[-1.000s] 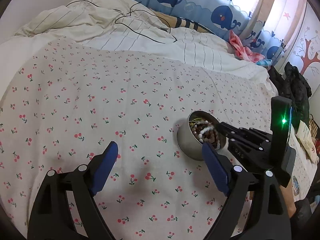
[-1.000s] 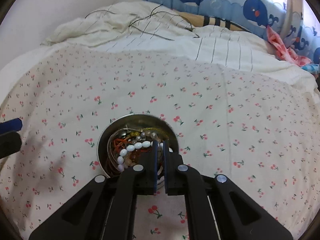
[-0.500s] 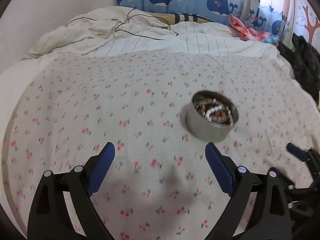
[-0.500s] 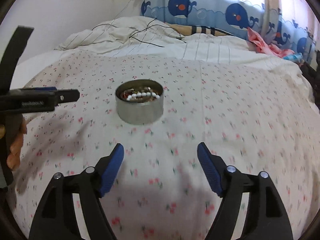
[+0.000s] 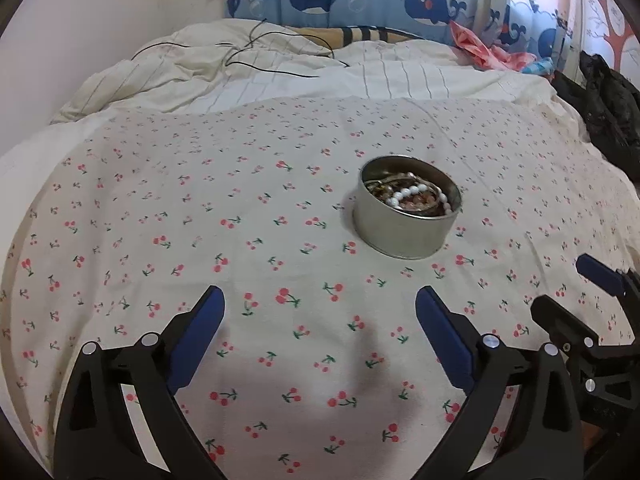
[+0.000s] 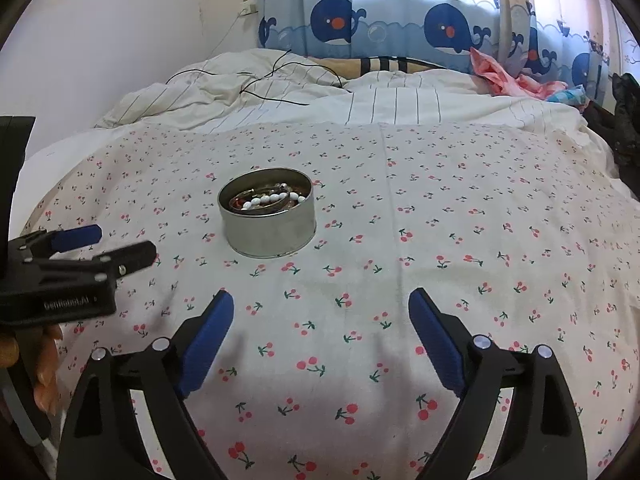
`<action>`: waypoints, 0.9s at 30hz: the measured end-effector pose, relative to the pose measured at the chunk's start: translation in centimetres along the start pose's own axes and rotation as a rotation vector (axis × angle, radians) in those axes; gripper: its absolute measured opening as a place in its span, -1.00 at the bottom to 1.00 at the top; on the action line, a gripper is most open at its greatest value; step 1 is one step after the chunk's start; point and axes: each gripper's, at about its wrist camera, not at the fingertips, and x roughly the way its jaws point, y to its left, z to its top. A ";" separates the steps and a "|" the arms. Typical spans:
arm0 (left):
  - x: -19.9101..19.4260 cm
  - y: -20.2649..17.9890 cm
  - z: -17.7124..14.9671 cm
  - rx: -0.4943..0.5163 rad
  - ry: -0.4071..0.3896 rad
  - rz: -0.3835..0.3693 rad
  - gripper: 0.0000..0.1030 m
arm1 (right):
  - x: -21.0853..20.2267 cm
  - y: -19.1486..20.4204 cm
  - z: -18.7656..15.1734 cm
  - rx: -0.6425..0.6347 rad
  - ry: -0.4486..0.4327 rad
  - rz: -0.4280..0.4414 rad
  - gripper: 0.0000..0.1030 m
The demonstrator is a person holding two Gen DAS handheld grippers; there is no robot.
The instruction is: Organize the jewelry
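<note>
On the cherry-print sheet (image 5: 160,208) in the middle of the bed stands a round metal tin (image 5: 406,224), upright and open at the top, with the jewelry (image 5: 416,200) heaped inside it: a strand of white beads (image 6: 272,200) lies across darker, reddish-brown pieces that I cannot tell apart. My left gripper (image 5: 318,312) hovers over the sheet near the tin, its blue-padded jaws spread wide and holding nothing. My right gripper (image 6: 320,316) hangs beside it, just as wide apart and just as bare, the tin ahead and a little to its left. Beyond the sheet lies a rumpled striped duvet (image 6: 280,92) with a thin black cable (image 6: 260,88) trailing over it, and behind that hangs a whale-print curtain (image 6: 400,24).
</note>
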 end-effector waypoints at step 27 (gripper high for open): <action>-0.2 -0.3 0.0 0.013 -0.006 -0.014 0.84 | -0.3 0.6 -0.1 -0.015 -0.005 0.001 0.78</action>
